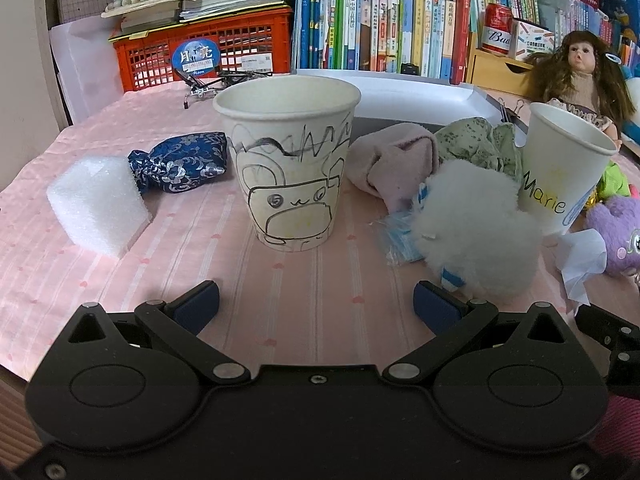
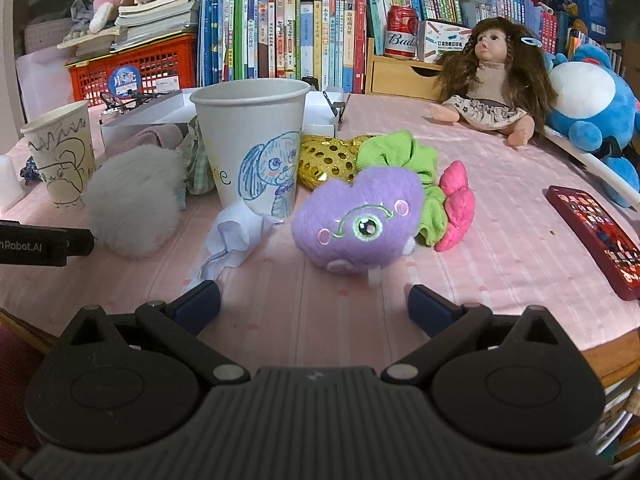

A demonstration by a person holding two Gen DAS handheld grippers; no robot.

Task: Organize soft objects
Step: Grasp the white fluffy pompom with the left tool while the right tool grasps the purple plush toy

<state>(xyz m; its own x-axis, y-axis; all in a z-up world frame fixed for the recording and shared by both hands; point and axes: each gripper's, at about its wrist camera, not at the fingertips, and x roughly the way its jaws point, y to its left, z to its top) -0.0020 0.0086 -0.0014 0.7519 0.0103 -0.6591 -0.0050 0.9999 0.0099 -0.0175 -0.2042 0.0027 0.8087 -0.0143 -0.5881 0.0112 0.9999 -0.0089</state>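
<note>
A: Your left gripper point(image 1: 316, 300) is hovering low over the pink striped cloth point(image 1: 280, 280), its blue-padded fingers spread wide and gripping nothing. What is sitting in front of it?

B: A paper cup with a scribbled bear point(image 1: 288, 164) is standing upright straight ahead. To its left a white foam block point(image 1: 96, 208) is lying, touching a glossy blue brocade pouch point(image 1: 180, 166). To its right a fluffy white pompom point(image 1: 476, 232) is resting against the cup lettered "Marie" point(image 1: 560, 168), with a crumpled pink cloth point(image 1: 392, 164) and a green printed fabric point(image 1: 480, 148) bunched behind.

A: And your right gripper point(image 2: 314, 302)?

B: It is also gaping wide and empty. Just beyond its fingertips a rounded purple plush point(image 2: 356, 220) with one embroidered eye is lying on the cloth. A ruffled green scrunchie point(image 2: 400, 160) and a lumpy pink piece point(image 2: 456, 204) are pressing against its far side, and a gold sequinned heart point(image 2: 324, 160) is sitting behind. Crumpled white tissue point(image 2: 232, 240) is lying at the foot of the rabbit-drawn cup point(image 2: 256, 140).

A: Anything further off?

B: A long-haired doll point(image 2: 488, 80) is sitting near the books, and a red phone point(image 2: 596, 236) is lying flat on the right.
</note>
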